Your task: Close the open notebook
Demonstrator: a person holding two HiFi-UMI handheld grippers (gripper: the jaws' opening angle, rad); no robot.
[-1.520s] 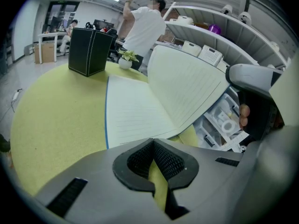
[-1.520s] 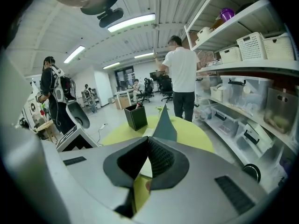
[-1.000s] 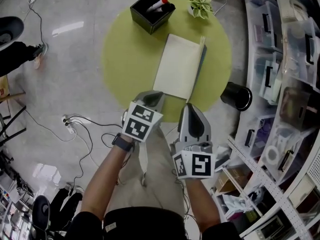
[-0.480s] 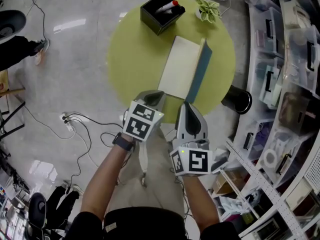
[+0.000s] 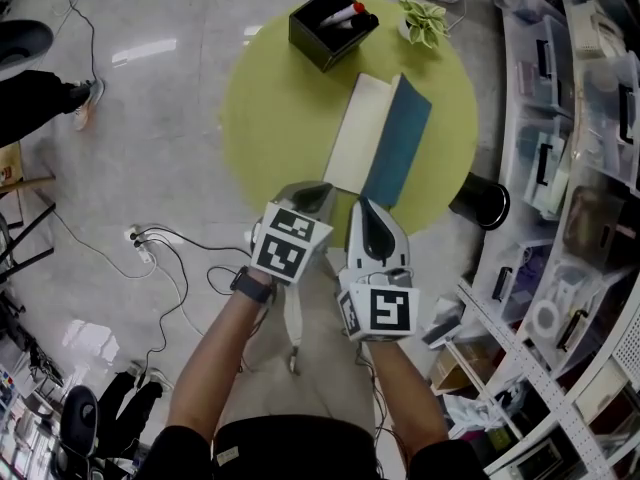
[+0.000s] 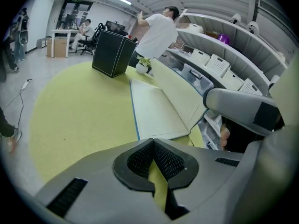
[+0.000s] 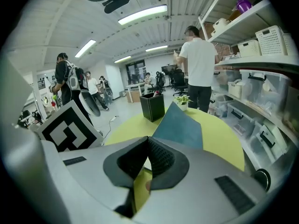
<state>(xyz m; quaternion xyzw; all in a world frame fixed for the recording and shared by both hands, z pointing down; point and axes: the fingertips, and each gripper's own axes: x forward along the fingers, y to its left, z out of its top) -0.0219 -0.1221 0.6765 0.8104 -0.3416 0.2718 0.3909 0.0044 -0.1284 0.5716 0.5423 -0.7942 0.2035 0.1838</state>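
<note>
The left gripper (image 6: 152, 143) is pressing its two jaws together at the tips and is gripping nothing; only yellow-green tabletop is showing through the slit behind the pads. The right gripper (image 7: 147, 139) is likewise holding its jaws closed with nothing between them. Both are pointing slantwise down, side by side, over the near edge of the round table (image 5: 265, 118).

Just ahead of both sets of fingertips the notebook (image 5: 345, 166) is lying on the table, its near edge closest to the right gripper's tip; whether that tip is touching it cannot be told. The notebook is sitting half open. Its cream page (image 5: 356, 118) is lying flat ahead of the left gripper, while its blue cover (image 5: 398, 146) is standing tilted up from the spine, ahead and slightly right of the right gripper, and is leaning over toward the page.

Beyond the notebook, farther from the fingers, a black box (image 5: 312, 40) is sitting on the table with a red-capped marker (image 5: 342, 14) lying in it, and to its right a small potted plant (image 5: 425, 23) is standing. Off to the right of the right gripper a black cylinder (image 5: 480, 200) is standing beside the table's edge, and beyond it shelves (image 5: 590, 118) are carrying plastic bins. Left of the left gripper, cables (image 5: 165, 253) are trailing over the floor.
</note>
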